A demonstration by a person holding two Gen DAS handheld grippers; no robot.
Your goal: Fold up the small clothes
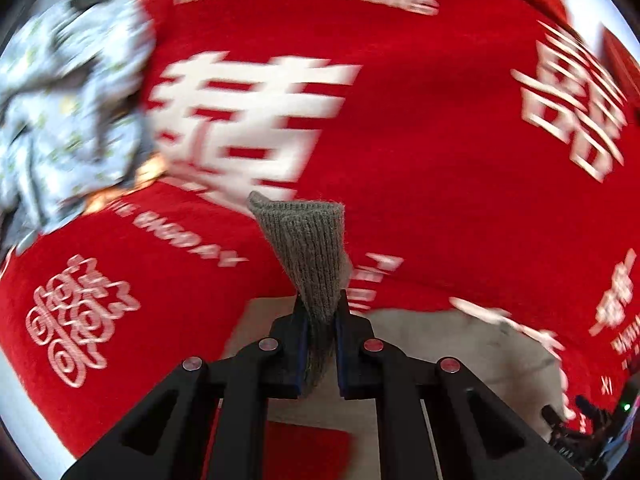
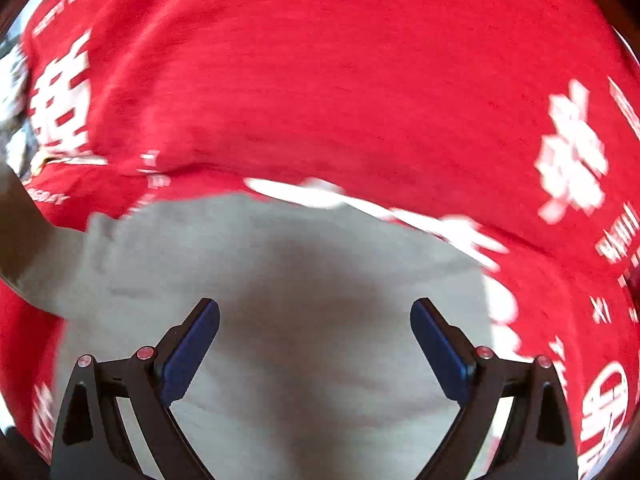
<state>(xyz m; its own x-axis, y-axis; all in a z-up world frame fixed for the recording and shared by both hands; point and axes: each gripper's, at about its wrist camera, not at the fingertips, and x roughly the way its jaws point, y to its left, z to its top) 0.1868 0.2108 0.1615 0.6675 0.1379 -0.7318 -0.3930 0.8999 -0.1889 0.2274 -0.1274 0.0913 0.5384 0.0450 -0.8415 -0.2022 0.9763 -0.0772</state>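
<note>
Grey ribbed knit, one sock (image 1: pixel 310 264), is pinched between the pads of your left gripper (image 1: pixel 320 344), jaws clenched on its near end. Its long axis runs straight out from the fingers, away from you. Your right gripper (image 2: pixel 315 350) is spread wide and grasps nothing; directly beneath it lies one pale grey garment (image 2: pixel 280 280), flat on the red printed cloth (image 2: pixel 340 80). At far left sits one heap of light patterned clothes (image 1: pixel 68 112).
</note>
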